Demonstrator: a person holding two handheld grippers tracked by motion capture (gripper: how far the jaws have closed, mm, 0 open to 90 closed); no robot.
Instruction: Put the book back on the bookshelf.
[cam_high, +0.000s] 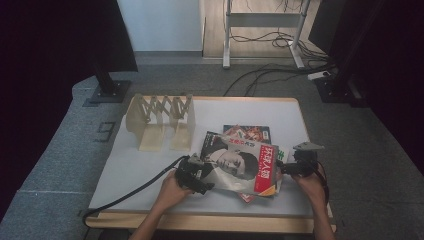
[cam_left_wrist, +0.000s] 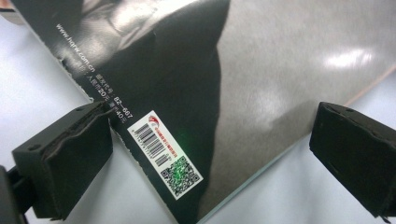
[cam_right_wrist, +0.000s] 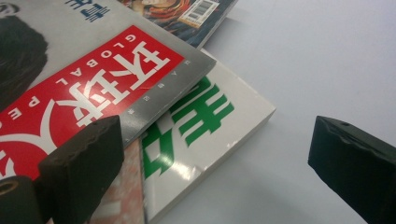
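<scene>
Nearest us, our left gripper (cam_high: 200, 176) and right gripper (cam_high: 286, 169) both stand spread at opposite edges of the top magazine (cam_high: 240, 165), which lies on a small stack near the table's (cam_high: 150, 170) front. We judge it light, glossy, slippery and floppy, so we would pinch it at the bound edge rather than a loose corner. Beyond stands the wooden rack (cam_high: 160, 122).

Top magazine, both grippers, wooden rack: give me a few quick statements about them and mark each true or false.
1. The left gripper has its jaws open around a corner of the top magazine. True.
2. The right gripper is shut on the red title block. False: its jaws stand open beside the stack.
3. A book with green characters lies under the top magazine. True.
4. The wooden rack holds two magazines. False: its slots are empty.
5. The barcode sticker sits between the left jaws. True.
</scene>
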